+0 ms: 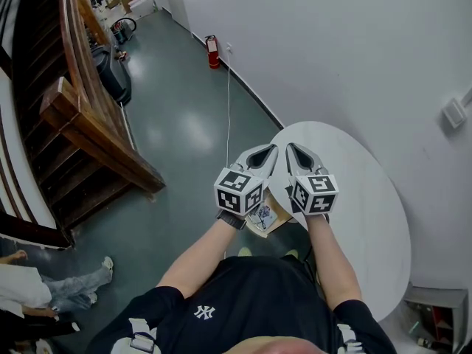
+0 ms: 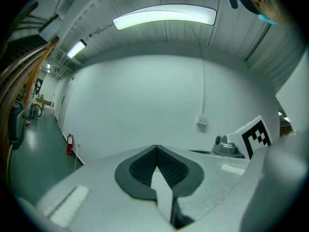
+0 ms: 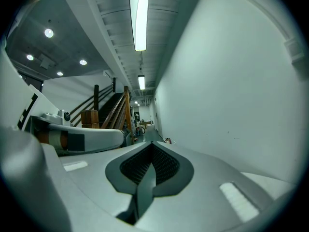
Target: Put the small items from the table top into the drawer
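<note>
**A:** Where the round white table top (image 1: 361, 212) comes nearest the person, what lies there?

**B:** A small flat printed card (image 1: 263, 216) lies on a tan flat board (image 1: 279, 222) at the table's near edge, just under the marker cubes. I cannot tell whether that board belongs to the drawer.

**A:** And the tongs?

**B:** The grey left gripper (image 1: 274, 147) is held level above the card, its dark ribbed jaws pressed together with nothing between them. Its own view shows the tips meeting (image 2: 156, 148) against a bare white wall (image 2: 145, 100). The grey right gripper (image 1: 290, 146) is close beside it over the table. Its jaws are also closed and empty (image 3: 152, 145).

**A:** Further out?

**B:** A glossy green floor (image 1: 184, 124) lies beyond the table, and a red fire extinguisher (image 1: 213, 51) stands at the foot of the wall. A brown wooden staircase (image 1: 88, 124) is on the left.
</note>
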`<state>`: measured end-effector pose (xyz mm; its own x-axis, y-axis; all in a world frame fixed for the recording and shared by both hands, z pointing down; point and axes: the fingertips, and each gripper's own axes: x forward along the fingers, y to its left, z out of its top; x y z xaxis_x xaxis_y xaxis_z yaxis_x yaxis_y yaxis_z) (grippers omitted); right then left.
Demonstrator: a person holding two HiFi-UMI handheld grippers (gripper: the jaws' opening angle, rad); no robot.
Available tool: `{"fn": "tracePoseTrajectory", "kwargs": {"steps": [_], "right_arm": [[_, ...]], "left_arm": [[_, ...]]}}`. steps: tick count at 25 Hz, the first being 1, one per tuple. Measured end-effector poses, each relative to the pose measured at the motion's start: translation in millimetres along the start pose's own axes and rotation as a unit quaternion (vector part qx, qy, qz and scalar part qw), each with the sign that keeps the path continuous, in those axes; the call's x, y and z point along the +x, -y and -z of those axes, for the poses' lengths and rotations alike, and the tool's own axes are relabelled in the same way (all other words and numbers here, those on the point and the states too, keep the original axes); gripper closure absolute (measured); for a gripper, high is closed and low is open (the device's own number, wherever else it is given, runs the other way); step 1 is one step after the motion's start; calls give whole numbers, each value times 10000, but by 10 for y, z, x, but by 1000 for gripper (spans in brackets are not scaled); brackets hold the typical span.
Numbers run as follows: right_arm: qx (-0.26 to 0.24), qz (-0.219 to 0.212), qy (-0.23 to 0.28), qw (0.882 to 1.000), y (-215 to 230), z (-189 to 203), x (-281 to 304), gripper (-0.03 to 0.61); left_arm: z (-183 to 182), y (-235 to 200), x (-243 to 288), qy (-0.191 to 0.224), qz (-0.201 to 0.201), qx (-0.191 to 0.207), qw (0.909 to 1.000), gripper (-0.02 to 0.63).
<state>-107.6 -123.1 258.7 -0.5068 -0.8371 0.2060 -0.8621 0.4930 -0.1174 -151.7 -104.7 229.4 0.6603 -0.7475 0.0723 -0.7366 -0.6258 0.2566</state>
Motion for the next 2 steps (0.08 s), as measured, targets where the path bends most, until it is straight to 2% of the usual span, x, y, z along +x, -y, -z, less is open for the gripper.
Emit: {"fn": "tracePoseTrajectory", "kwargs": {"steps": [2], "right_arm": [[-2, -4, 1, 10000, -2, -3, 19, 554]], "left_arm": [[-11, -18, 4, 10, -8, -3, 10000, 612]]}}
